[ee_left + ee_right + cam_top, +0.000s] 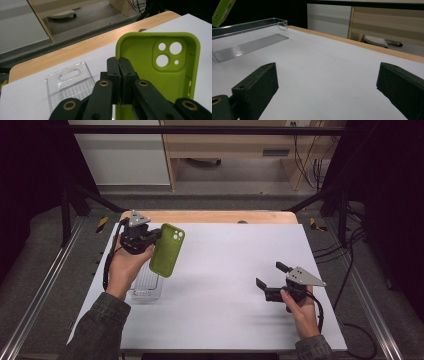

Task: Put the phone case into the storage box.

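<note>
Left tongs point(120, 75) pinch the green phone case point(160, 67) edge above clear tray point(68, 83)

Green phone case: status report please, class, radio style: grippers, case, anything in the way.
Left gripper shut on green phone case, held off the table. Right gripper open, holding nothing. Clear tray lies below the case; path otherwise clear.

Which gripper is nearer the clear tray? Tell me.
Left. The left gripper, shut on the green phone case, is just above the clear tray; the right gripper, jaws open, sits across the table.
</note>
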`<state>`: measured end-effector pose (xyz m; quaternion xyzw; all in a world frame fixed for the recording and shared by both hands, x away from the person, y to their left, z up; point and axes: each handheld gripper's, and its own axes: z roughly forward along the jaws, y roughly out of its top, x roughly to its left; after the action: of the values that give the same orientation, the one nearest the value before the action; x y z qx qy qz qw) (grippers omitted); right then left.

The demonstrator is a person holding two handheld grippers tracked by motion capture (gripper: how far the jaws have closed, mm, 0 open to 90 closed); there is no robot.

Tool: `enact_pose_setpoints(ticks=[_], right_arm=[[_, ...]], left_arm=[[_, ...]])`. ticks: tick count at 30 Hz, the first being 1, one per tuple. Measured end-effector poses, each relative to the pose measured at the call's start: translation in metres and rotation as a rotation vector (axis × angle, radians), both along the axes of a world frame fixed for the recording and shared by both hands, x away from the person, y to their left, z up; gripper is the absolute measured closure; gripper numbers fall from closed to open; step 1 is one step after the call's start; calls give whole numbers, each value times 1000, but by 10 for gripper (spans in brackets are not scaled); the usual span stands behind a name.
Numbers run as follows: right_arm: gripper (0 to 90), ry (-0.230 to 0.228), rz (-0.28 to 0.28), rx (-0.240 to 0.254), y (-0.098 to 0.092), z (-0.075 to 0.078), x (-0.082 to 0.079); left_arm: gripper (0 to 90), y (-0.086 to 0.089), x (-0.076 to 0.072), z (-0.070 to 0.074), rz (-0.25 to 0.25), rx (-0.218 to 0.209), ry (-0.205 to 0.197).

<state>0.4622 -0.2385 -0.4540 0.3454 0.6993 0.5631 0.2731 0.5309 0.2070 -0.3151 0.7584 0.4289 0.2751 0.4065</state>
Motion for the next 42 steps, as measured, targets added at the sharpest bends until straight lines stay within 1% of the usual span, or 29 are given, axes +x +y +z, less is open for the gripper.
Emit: enact_pose_setpoints(ticks=[2, 11, 16, 24, 42], right_arm=[[38, 2, 1, -2, 0, 0, 0], [38, -3, -4, -2, -1, 0, 0], [39, -6, -18, 1, -2, -2, 0], [41, -20, -15, 4, -2, -2, -1], [41, -35, -15, 12, -3, -3, -3]], left_arm=[[874, 3, 1, 1, 5, -8, -8], [875, 11, 3, 1, 27, -18, -15], [875, 15, 5, 1, 33, -18, -14], [875, 21, 6, 2, 46, -28, -19], [875, 40, 9, 2, 99, -53, -33]])
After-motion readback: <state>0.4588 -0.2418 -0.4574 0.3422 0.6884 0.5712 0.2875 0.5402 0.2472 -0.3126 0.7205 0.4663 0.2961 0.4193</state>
